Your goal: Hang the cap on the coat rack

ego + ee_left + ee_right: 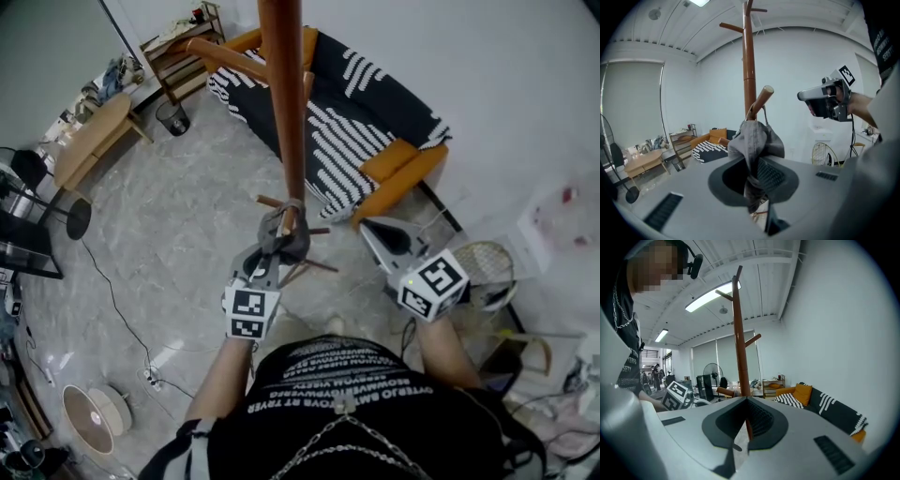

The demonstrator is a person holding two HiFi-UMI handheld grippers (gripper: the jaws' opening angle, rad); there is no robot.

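A brown wooden coat rack [284, 103] rises in the middle of the head view, with its feet [309, 264] below the grippers. My left gripper [265, 262] is shut on a grey cap [281, 236] right against the pole. In the left gripper view the cap [755, 140] hangs bunched between the jaws [752, 180], and its back strap appears looped around an angled peg [763, 97]. My right gripper [386, 236] hovers to the right of the rack, away from the cap. In the right gripper view its jaws [746, 420] stand closed on nothing, facing the pole [739, 348].
A sofa [375, 122] with orange cushions and a striped throw stands behind the rack. A wooden table [94, 136], a shelf [178, 47] and a bin [172, 117] are at the far left. A floor fan [94, 412] and a cable [117, 300] lie at the left.
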